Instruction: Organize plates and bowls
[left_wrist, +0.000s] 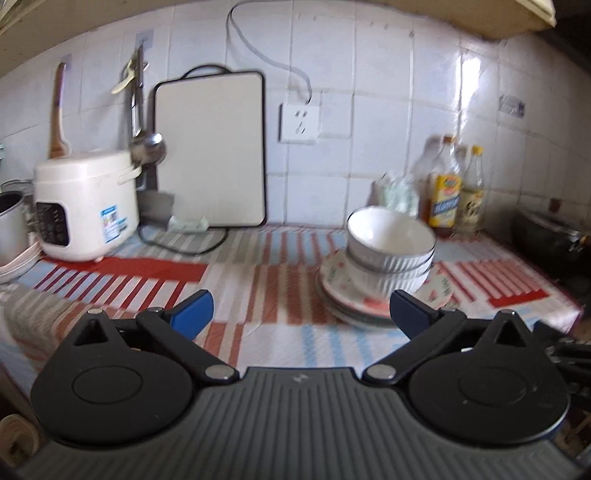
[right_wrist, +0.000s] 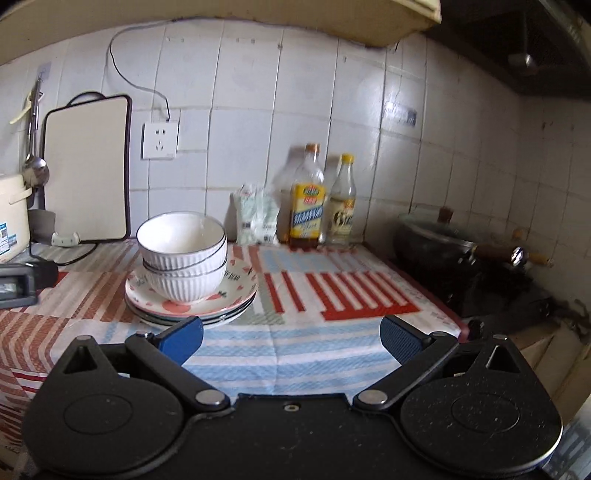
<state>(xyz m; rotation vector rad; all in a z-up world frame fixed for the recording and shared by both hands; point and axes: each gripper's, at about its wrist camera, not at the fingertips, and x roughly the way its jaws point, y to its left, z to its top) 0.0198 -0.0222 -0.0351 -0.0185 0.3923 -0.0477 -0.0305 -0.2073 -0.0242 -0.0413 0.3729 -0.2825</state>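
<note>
2 white bowls (right_wrist: 181, 254) sit nested on stacked plates (right_wrist: 192, 302) on the worktop (right_wrist: 295, 332); left hand-held gripper (left_wrist: 301, 314) and right hand-held gripper (right_wrist: 291, 341) both released, empty.

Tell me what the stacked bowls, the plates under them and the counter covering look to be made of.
Bowls: likely glazed ceramic, glossy white with ribbed sides and a thin dark rim line.
Plates: probably glazed ceramic too, shiny with printed pink patterns.
Counter covering: seems woven cloth, matte, with a textured weave and a fold crease.

Both wrist views look slightly down across the counter toward the tiled wall; the stacked bowls (left_wrist: 390, 254) (right_wrist: 183, 254) sit right of centre on the left view, left of centre on the right.
</note>
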